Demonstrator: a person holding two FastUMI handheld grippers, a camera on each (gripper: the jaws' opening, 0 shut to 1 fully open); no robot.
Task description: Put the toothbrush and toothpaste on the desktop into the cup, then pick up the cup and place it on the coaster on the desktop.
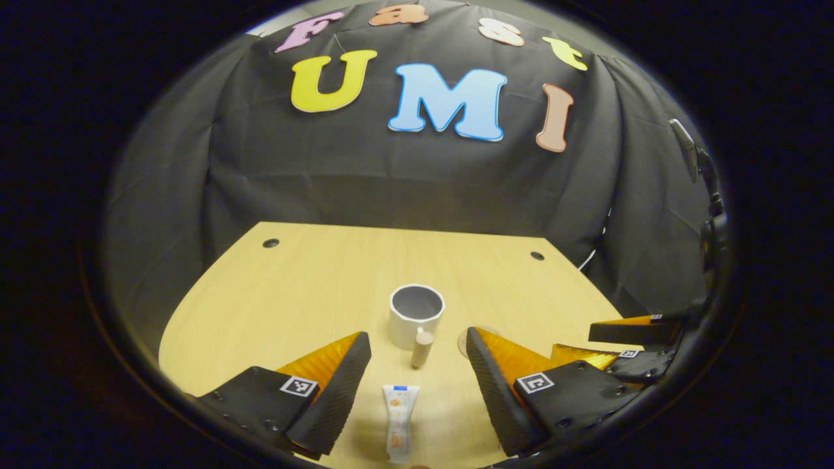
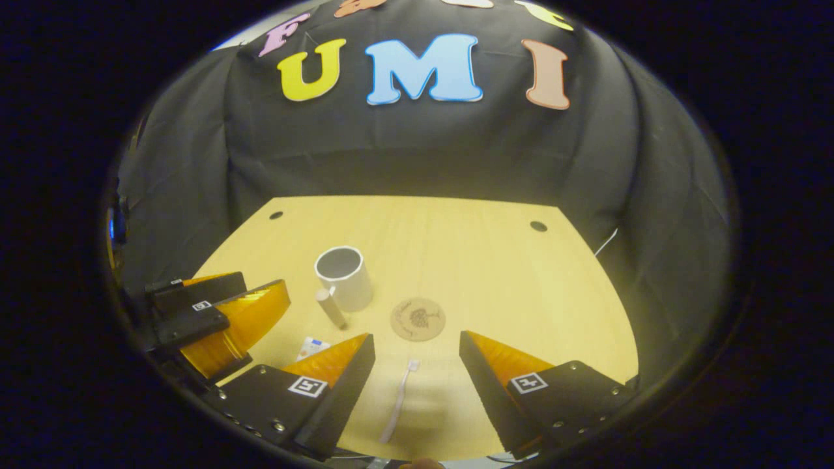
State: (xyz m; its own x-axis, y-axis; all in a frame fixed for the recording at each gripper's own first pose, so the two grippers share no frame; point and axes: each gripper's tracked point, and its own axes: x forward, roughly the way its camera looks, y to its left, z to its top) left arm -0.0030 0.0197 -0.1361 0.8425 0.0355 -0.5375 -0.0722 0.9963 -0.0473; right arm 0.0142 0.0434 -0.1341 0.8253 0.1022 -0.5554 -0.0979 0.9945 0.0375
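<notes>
A white cup [image 1: 417, 306] with a wooden handle [image 1: 421, 348] stands mid-table, empty as far as I can see. The toothpaste tube [image 1: 399, 420] lies on the table below and between the fingers of my left gripper [image 1: 417, 340], which is open and hovers over it. In the right gripper view the cup [image 2: 343, 273] is up left and the round coaster [image 2: 417, 319] lies just right of it. The white toothbrush [image 2: 399, 400] lies between the fingers of my open right gripper [image 2: 416, 342]. The toothpaste [image 2: 311, 346] peeks out behind its left finger.
The wooden table [image 1: 293, 299] has two cable holes [image 1: 270, 243] [image 1: 537, 255] near its far edge. Black cloth walls close it in. The right gripper [image 1: 619, 342] hangs at the left gripper view's right edge. The left gripper [image 2: 218, 312] sits at the right gripper view's left.
</notes>
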